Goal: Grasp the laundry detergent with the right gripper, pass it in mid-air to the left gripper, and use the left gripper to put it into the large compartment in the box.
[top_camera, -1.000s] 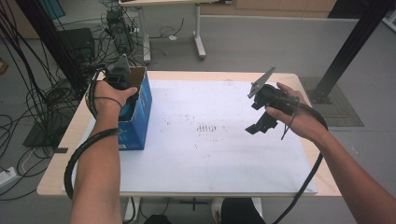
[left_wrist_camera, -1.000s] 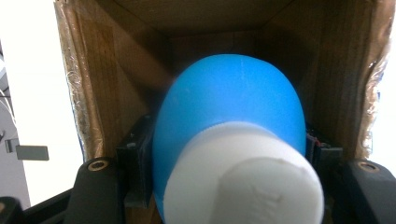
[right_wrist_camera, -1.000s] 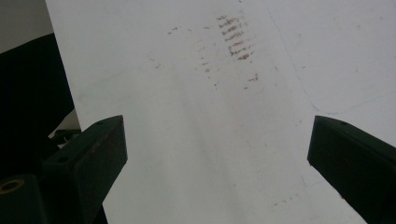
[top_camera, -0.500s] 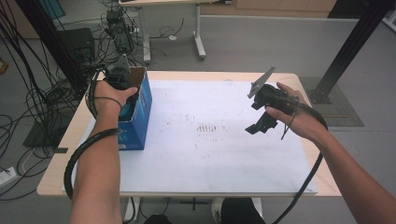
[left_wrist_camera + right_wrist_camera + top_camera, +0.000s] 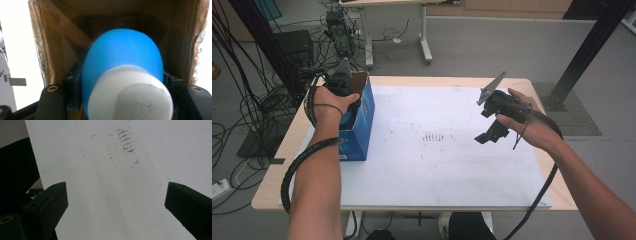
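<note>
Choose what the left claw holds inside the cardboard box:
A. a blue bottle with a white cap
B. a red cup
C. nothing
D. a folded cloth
A: in the left claw view, the left claw is shut on a blue bottle with a white cap, inside the brown walls of the box.

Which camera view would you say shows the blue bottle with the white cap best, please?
The left gripper view: the blue bottle sits close up between the left gripper jaws inside the cardboard box. In the high view the hand hides it at the box.
</note>
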Demonstrator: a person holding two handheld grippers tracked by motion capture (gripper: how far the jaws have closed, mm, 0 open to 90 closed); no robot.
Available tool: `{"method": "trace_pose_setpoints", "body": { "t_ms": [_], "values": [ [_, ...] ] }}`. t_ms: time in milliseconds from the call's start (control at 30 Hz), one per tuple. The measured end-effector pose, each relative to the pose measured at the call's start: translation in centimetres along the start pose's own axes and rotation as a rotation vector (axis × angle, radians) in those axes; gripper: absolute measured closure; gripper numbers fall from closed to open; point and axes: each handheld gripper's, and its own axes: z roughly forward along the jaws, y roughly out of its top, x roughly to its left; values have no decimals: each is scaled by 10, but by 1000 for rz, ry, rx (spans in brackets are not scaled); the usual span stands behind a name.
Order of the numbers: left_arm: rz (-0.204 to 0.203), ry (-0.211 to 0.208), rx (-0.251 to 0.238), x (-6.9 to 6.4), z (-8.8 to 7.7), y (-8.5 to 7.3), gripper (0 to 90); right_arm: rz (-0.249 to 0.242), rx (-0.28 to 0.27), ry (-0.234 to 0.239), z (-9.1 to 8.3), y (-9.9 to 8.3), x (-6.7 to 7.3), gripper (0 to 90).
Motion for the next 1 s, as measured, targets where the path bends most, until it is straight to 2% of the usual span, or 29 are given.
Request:
{"method": "trace_pose_setpoints", "body": {
  "t_ms": [1000],
  "values": [
    [2, 3, -1, -1, 0, 0, 351, -3, -3, -1, -2, -2, 2, 47]
  ]
}}
